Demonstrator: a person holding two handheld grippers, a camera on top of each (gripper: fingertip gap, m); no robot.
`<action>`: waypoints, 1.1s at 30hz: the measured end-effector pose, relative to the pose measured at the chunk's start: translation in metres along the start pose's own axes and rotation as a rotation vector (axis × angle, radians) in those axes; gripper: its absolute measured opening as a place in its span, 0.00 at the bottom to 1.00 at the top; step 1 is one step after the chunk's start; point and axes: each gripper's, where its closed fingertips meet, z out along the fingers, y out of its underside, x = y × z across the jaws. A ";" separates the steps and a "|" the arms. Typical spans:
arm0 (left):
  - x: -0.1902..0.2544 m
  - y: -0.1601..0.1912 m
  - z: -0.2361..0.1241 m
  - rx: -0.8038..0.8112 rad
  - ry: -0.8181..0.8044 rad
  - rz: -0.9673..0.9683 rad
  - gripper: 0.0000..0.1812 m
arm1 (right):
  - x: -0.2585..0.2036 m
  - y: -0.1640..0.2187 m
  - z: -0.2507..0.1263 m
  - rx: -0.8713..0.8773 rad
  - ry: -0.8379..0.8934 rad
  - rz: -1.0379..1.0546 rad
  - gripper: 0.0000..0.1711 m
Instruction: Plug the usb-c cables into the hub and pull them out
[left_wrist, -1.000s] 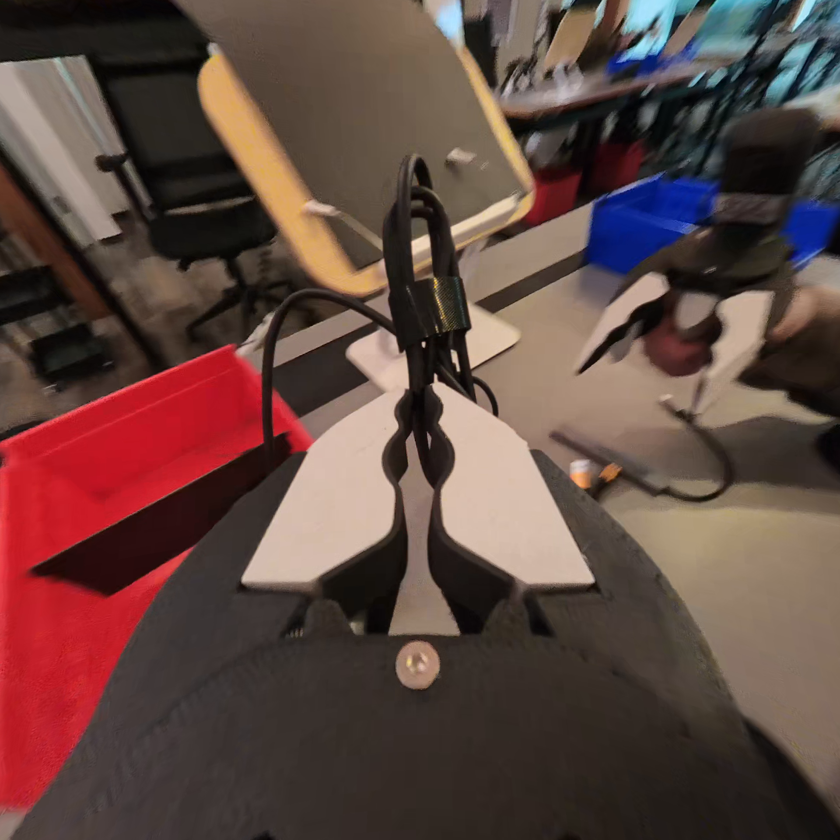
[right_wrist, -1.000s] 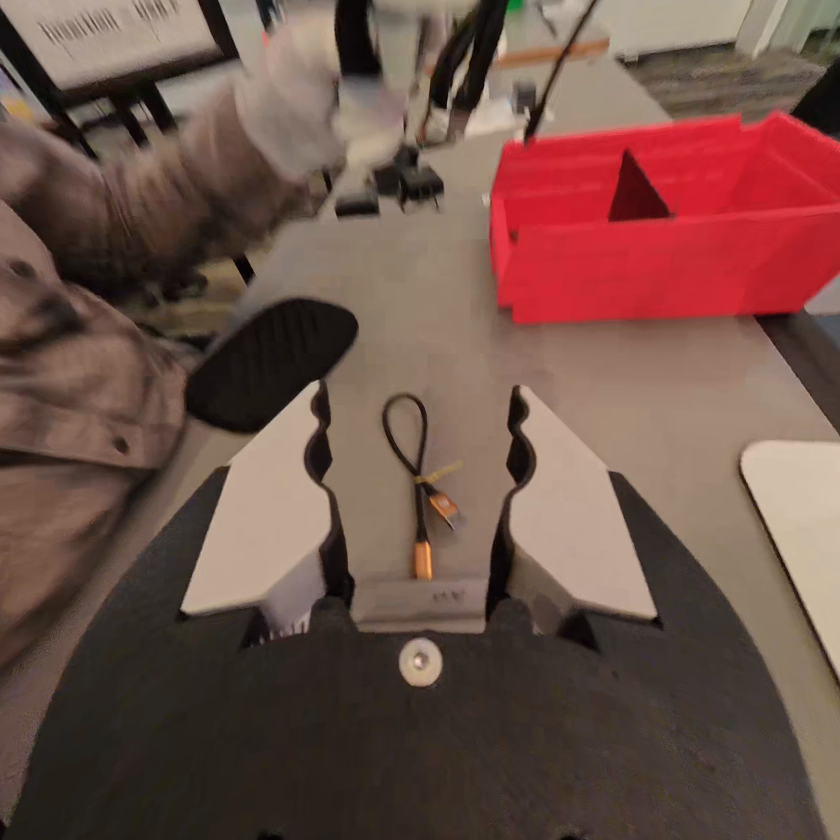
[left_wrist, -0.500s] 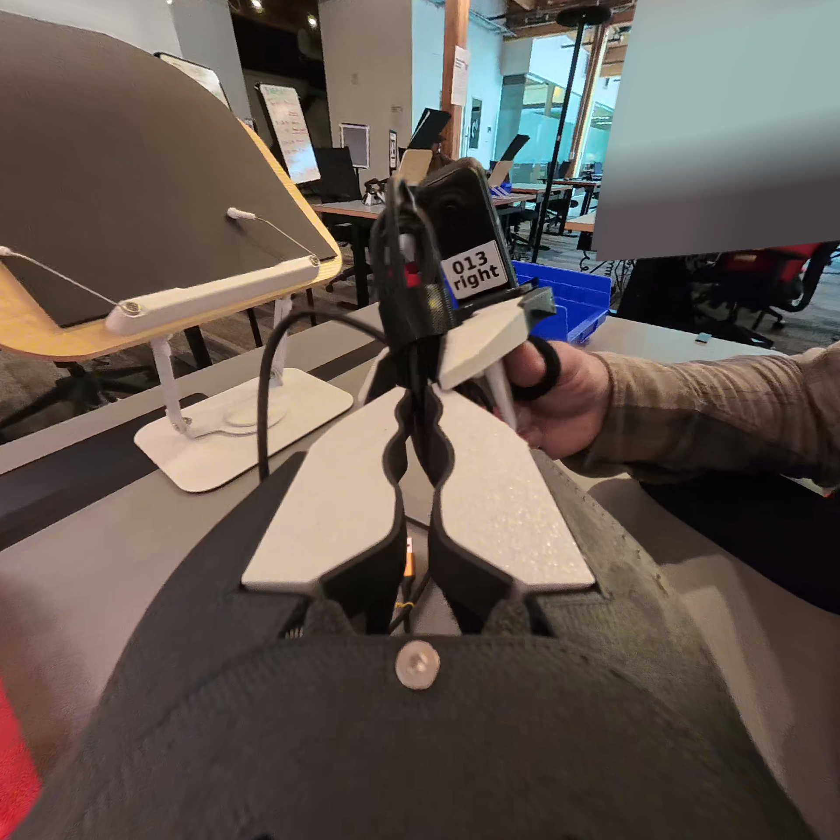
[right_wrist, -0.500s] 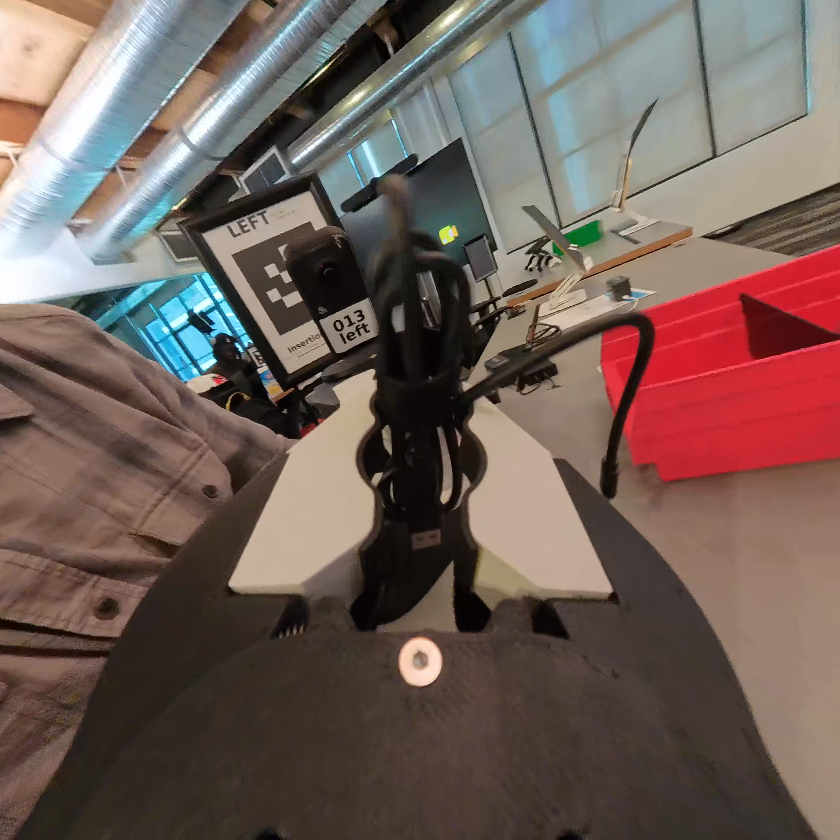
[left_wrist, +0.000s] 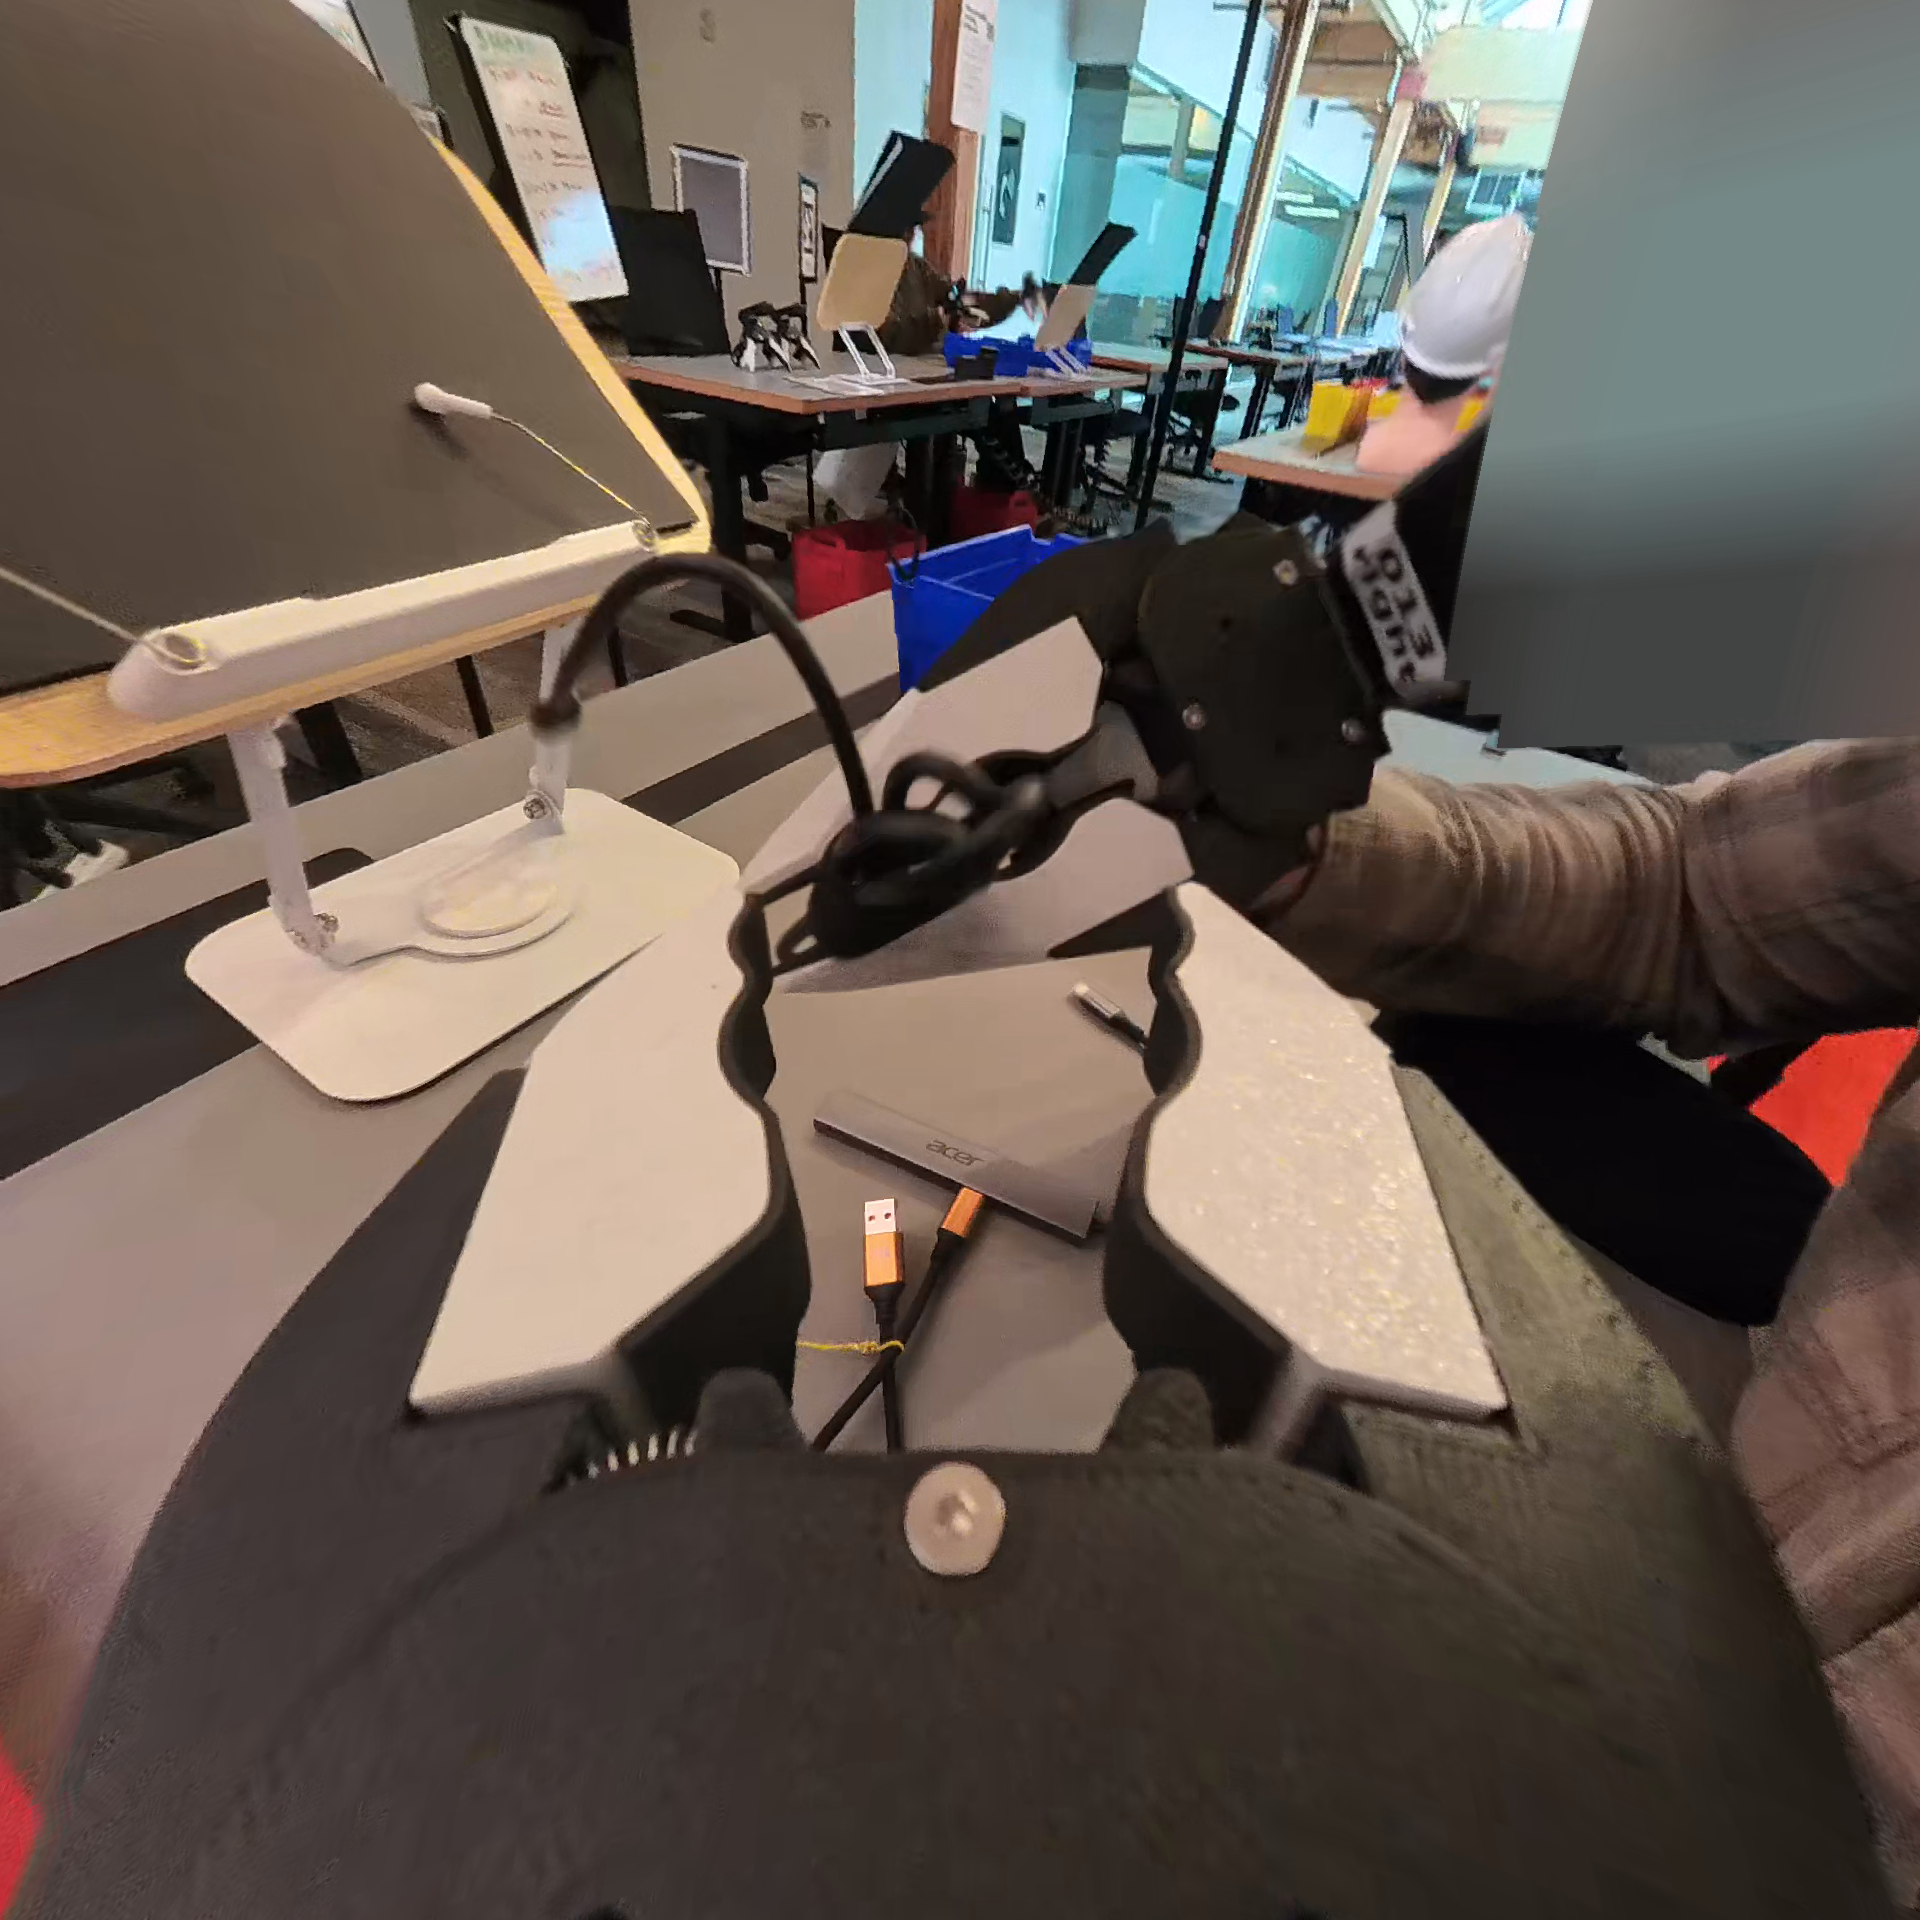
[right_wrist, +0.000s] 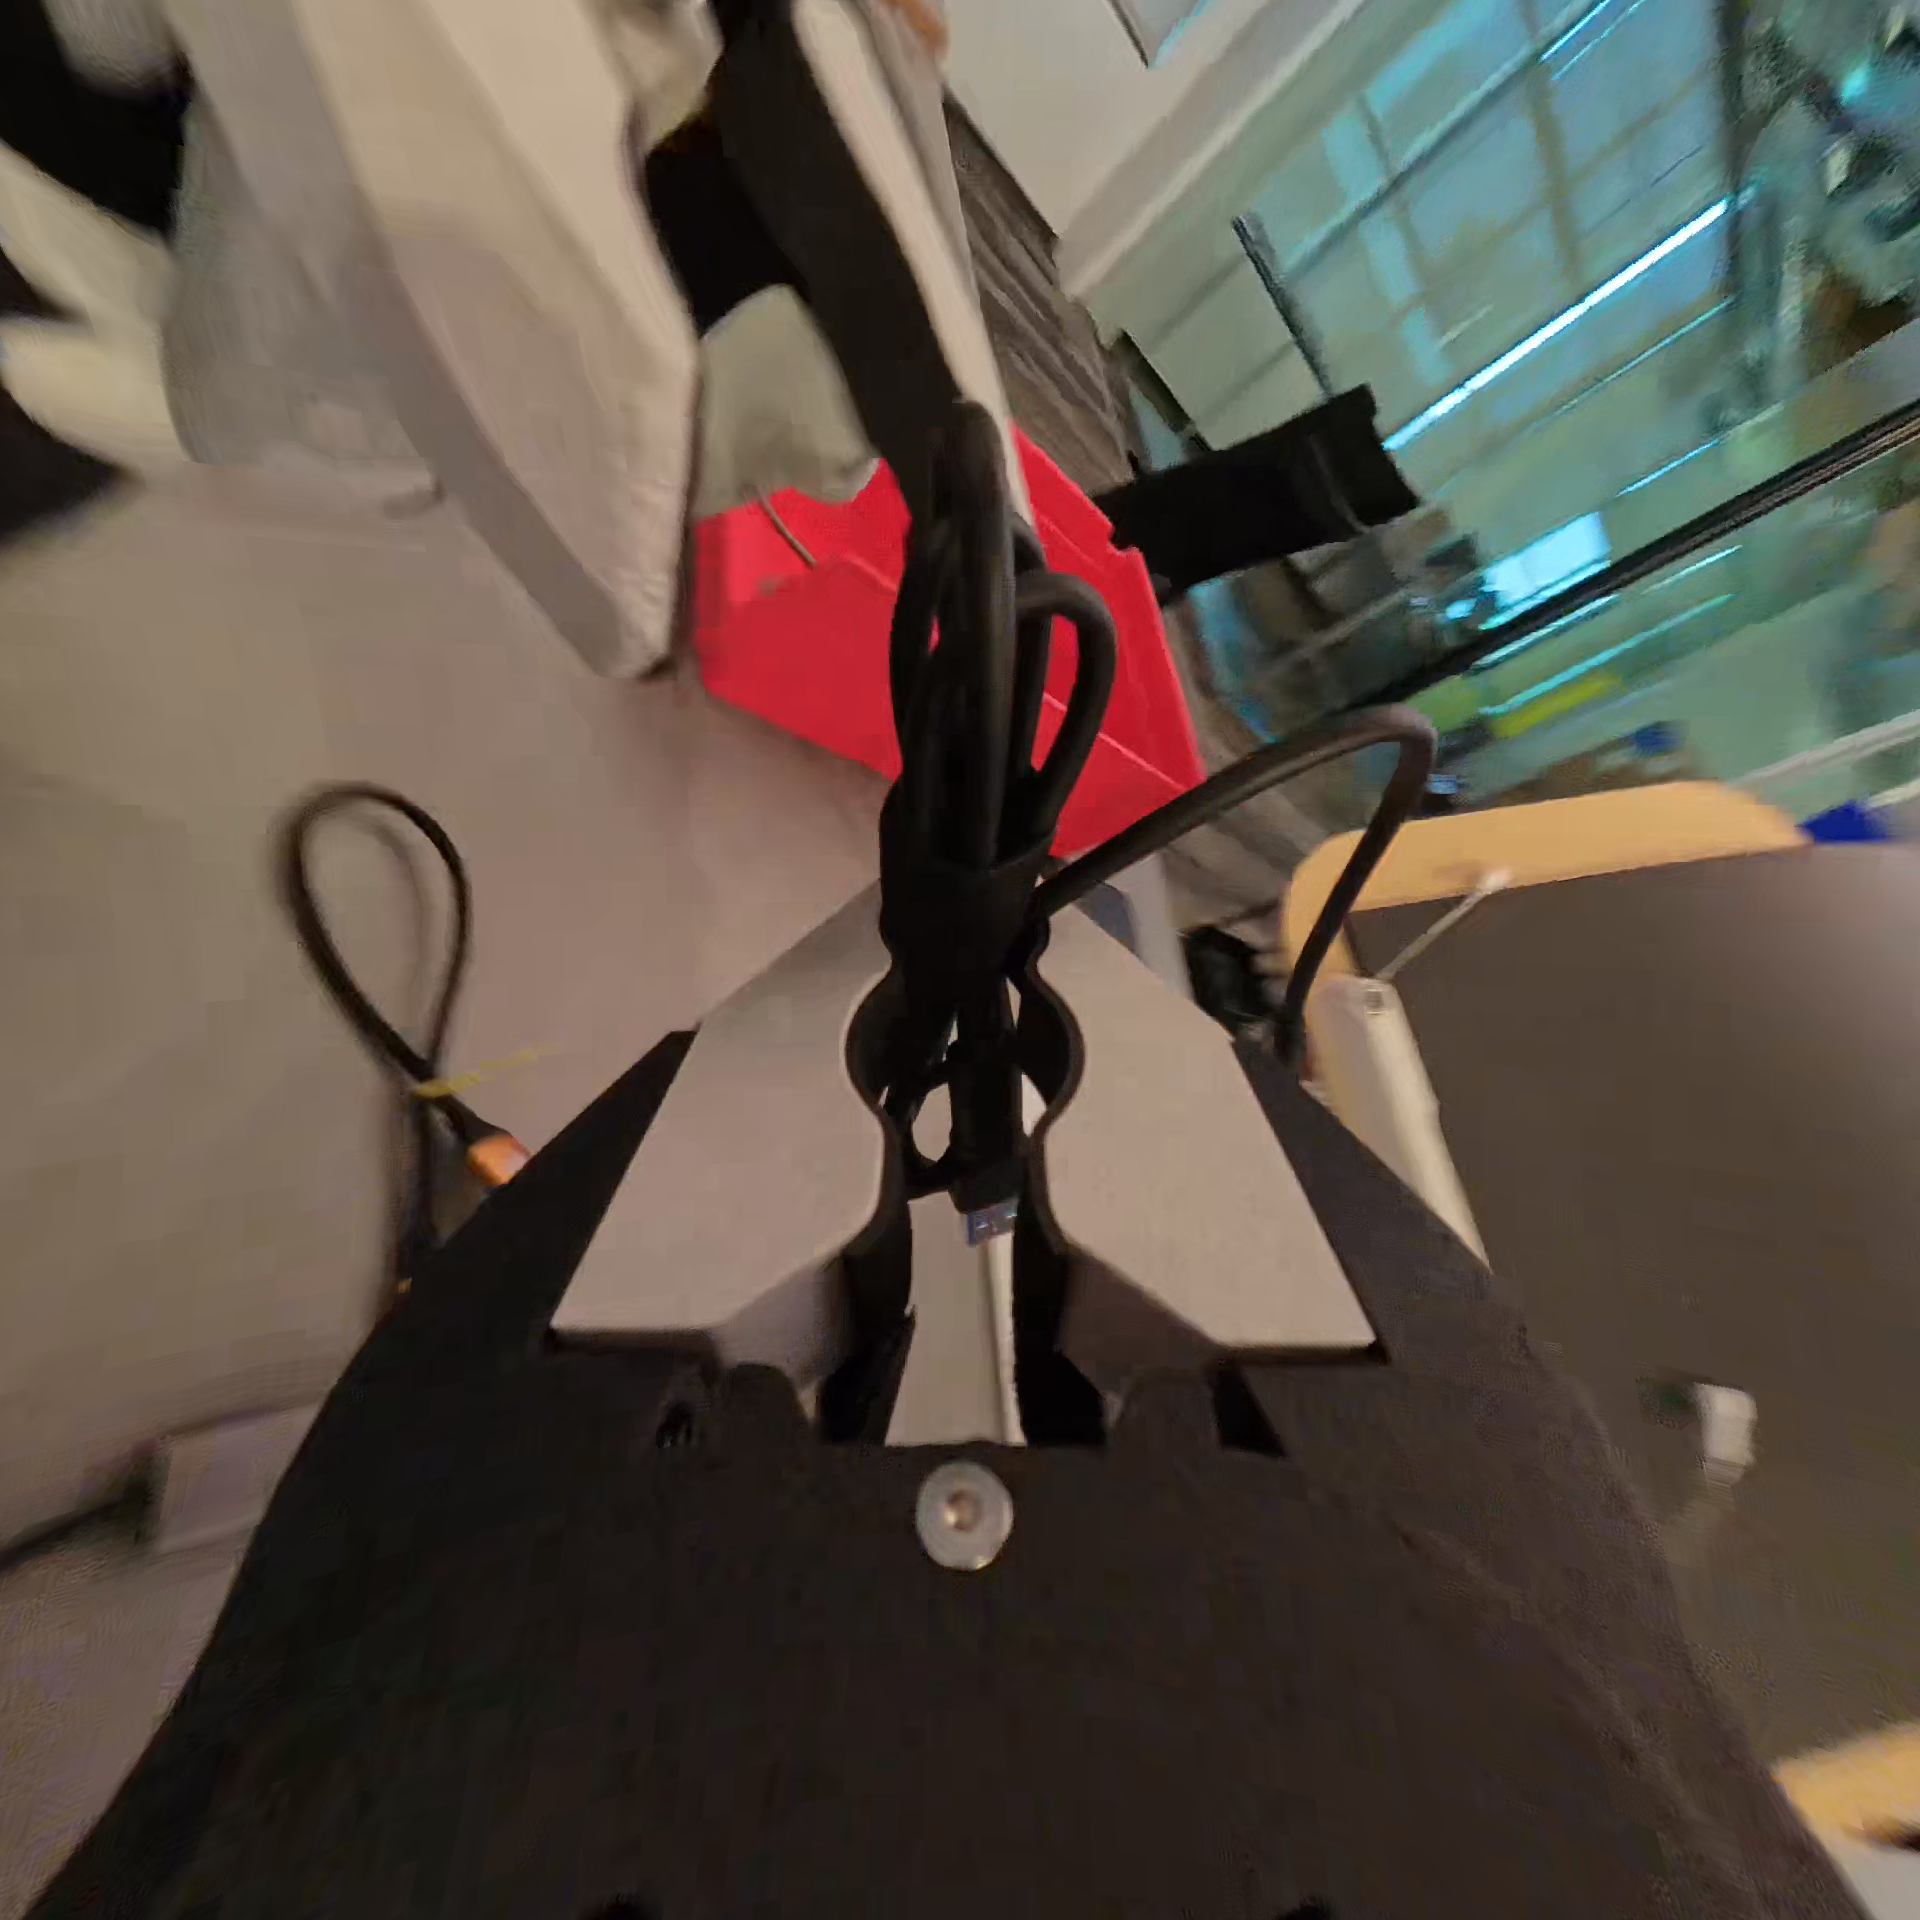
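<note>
Cables are the matter of this moment. The right gripper (right_wrist: 961, 1049) has its jaws closed on a black cable bundle (right_wrist: 966, 790), tied by a dark strap, and carries it in the air above the bench (left_wrist: 208, 1226); one free end of the bundle (left_wrist: 727, 644) curves out to the side, probably so that a plug stays reachable. In the left wrist view this gripper comes in from the right, tilted, with the bundle just beyond the tips of the left gripper (left_wrist: 956, 997). The left gripper has its jaws wide and holds nothing; it hangs over the grey hub (left_wrist: 956, 1164), which lies flat on the bench between the two fingers. An orange cable (left_wrist: 883, 1257) lies just beside the hub, one orange plug at the hub's edge, though it is not sure that it is inserted, and the other plug free. A small silver plug (left_wrist: 1101, 1003) lies a little farther. The open jaws seem ready to take either the hub, to keep it steady, or a plug. A white stand (left_wrist: 447, 914) and a red bin (right_wrist: 831, 644) stay apart from the work
</note>
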 end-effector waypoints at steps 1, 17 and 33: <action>0.002 0.001 0.003 -0.007 0.003 0.009 0.39 | 0.000 0.003 0.001 -0.041 0.032 -0.082 0.07; -0.011 -0.005 0.001 0.015 0.100 -0.245 0.08 | -0.037 0.009 0.007 -0.156 0.142 -0.682 0.06; -0.011 0.011 -0.022 -0.161 0.109 -0.115 0.02 | -0.052 -0.025 -0.057 0.340 -0.284 0.123 0.23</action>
